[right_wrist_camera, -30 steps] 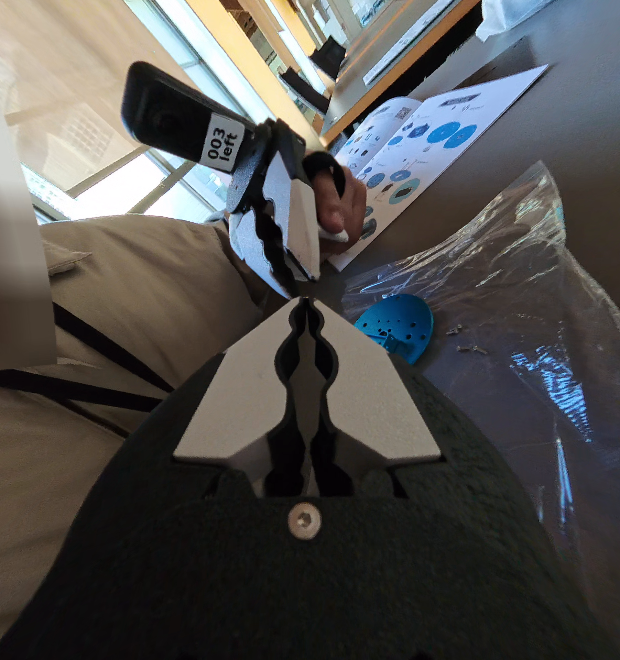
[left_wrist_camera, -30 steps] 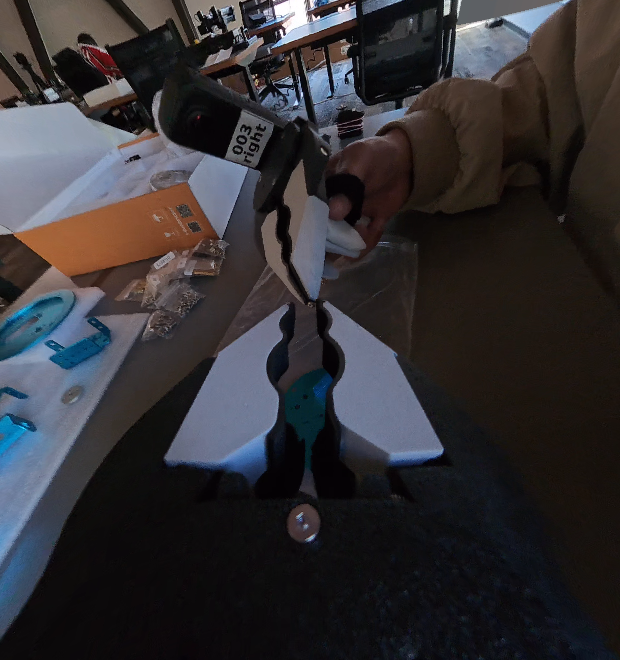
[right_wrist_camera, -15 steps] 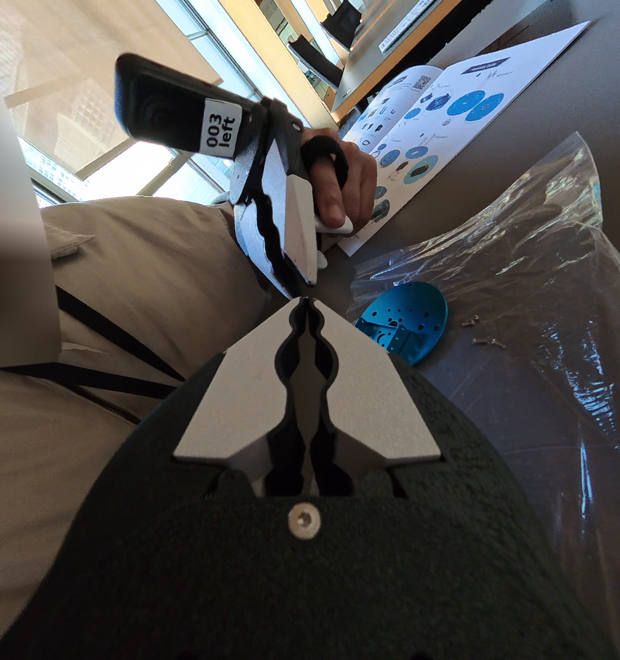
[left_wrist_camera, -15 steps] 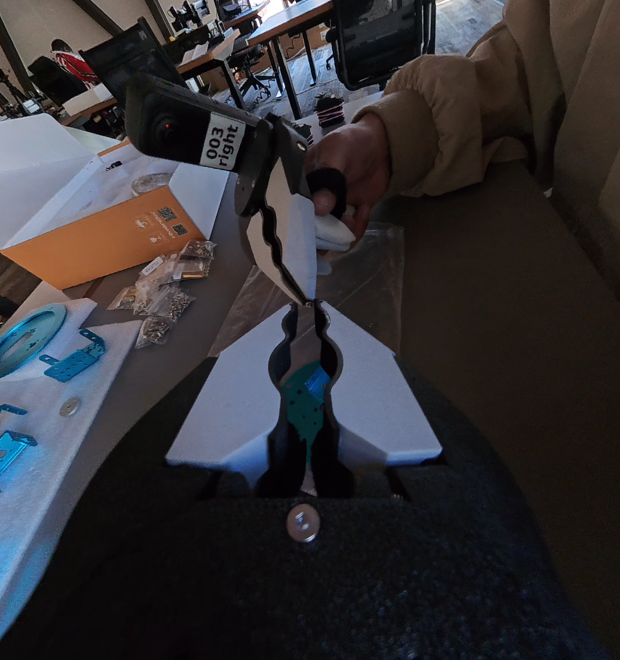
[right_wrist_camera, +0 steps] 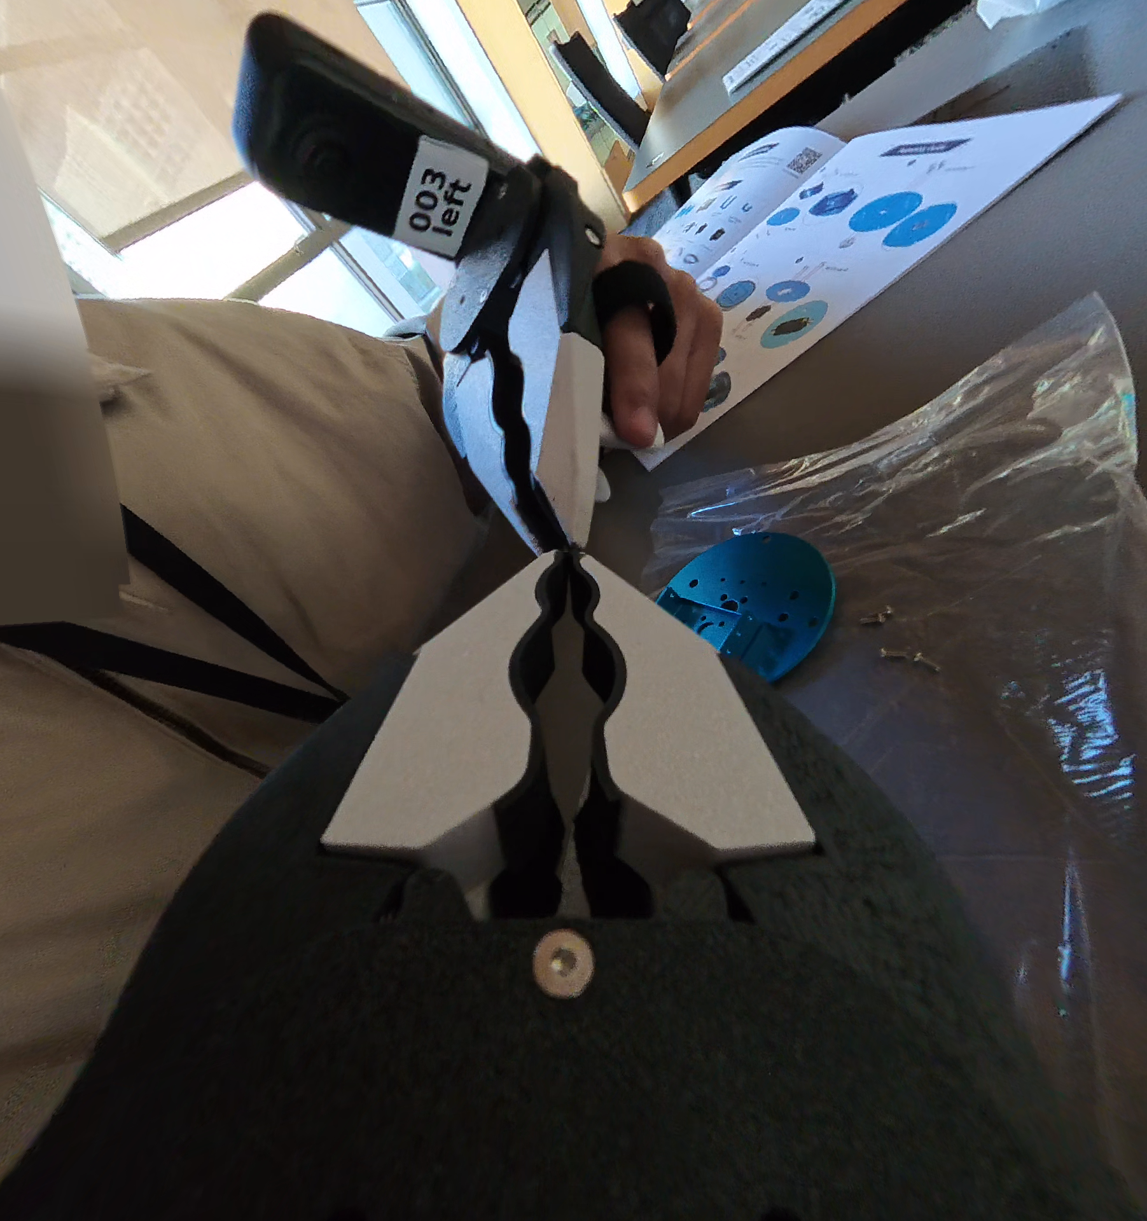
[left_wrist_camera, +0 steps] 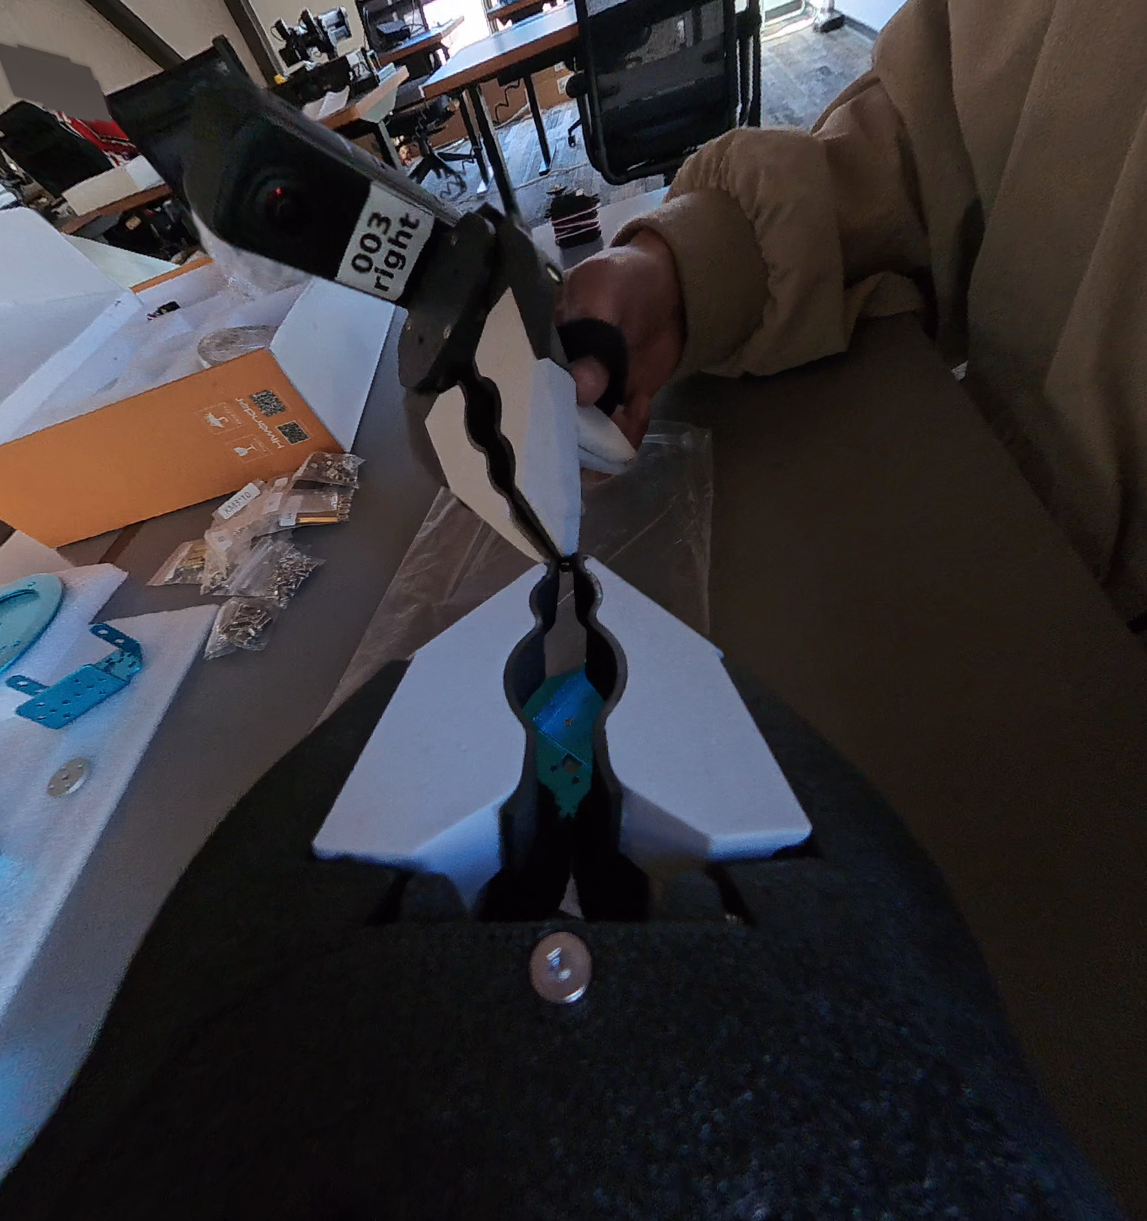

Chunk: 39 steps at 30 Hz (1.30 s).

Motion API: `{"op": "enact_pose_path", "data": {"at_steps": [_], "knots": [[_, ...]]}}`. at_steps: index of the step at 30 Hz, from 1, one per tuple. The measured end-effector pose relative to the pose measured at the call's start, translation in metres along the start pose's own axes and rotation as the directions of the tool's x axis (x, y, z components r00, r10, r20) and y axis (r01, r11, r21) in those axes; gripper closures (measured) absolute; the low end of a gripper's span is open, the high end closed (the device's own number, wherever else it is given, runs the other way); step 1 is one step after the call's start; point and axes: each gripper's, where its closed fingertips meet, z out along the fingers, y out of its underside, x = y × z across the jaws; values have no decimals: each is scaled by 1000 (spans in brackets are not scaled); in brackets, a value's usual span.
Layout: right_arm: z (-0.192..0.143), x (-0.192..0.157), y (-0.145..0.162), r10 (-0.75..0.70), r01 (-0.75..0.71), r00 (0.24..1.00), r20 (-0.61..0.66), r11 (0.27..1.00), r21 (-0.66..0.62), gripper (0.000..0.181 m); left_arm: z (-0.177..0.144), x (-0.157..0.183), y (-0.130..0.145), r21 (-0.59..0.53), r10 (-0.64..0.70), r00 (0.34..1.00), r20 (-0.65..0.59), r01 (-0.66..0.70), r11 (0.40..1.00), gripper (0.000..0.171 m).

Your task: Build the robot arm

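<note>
My left gripper (left_wrist_camera: 562, 573) and right gripper (right_wrist_camera: 567, 561) are both shut and meet tip to tip above the table. In each view the other gripper (left_wrist_camera: 557, 548) (right_wrist_camera: 560, 545) comes down from above, held by a hand. A tiny dark piece (left_wrist_camera: 561, 565) shows where the tips meet; I cannot tell which gripper holds it. A blue round plate (right_wrist_camera: 755, 608) with holes and a bracket on it lies on a clear plastic bag (right_wrist_camera: 954, 528) just below the tips. It shows through my left gripper's fingers (left_wrist_camera: 560, 727). A few small screws (right_wrist_camera: 898, 654) lie beside it.
An orange and white open box (left_wrist_camera: 128, 449), small bags of screws (left_wrist_camera: 266, 548) and a white foam sheet (left_wrist_camera: 42, 793) with blue metal brackets (left_wrist_camera: 75, 687) lie to the left. An open picture booklet (right_wrist_camera: 855, 218) lies beyond the bag. A person in a beige jacket (left_wrist_camera: 954, 264) is close by. Both grippers' tips are close together, under 4 cm apart.
Both grippers stay shut and tip to tip. They have swung slightly together, and the blue plate now shows more fully in the right wrist view.
</note>
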Motion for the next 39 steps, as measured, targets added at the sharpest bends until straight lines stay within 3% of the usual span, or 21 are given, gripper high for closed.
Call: {"op": "enact_pose_path", "data": {"at_steps": [7, 14, 19, 22, 27, 31, 39], "knots": [[-2, 2, -5, -81, 82, 996, -39, 996, 24, 181, -1, -5, -2, 34, -24, 1000, 10, 24, 999, 171], [-13, 12, -17, -243, 258, 953, -179, 964, 60, 175, -3, -16, 0, 60, -108, 994, 20, 107, 992, 171], [-10, 22, -5, -463, 449, 825, -324, 885, -122, 167, -5, -31, 5, 68, -250, 968, 29, 247, 967, 171], [0, 28, 21, -453, 378, 833, -319, 886, -270, 157, -9, -33, 11, 25, -270, 963, 18, 270, 963, 171], [-3, 40, 39, -532, 362, 767, -359, 820, -443, 161, -19, -18, 19, -128, -84, 996, 39, 88, 988, 171], [-8, 51, 50, -441, 236, 808, -390, 849, -472, 163, -27, -3, 25, -215, 3, 997, 73, 13, 976, 171], [6, 37, 57, -339, 192, 889, -307, 886, -422, 169, -43, -18, 48, -148, -134, 976, 172, 160, 976, 171]]}}
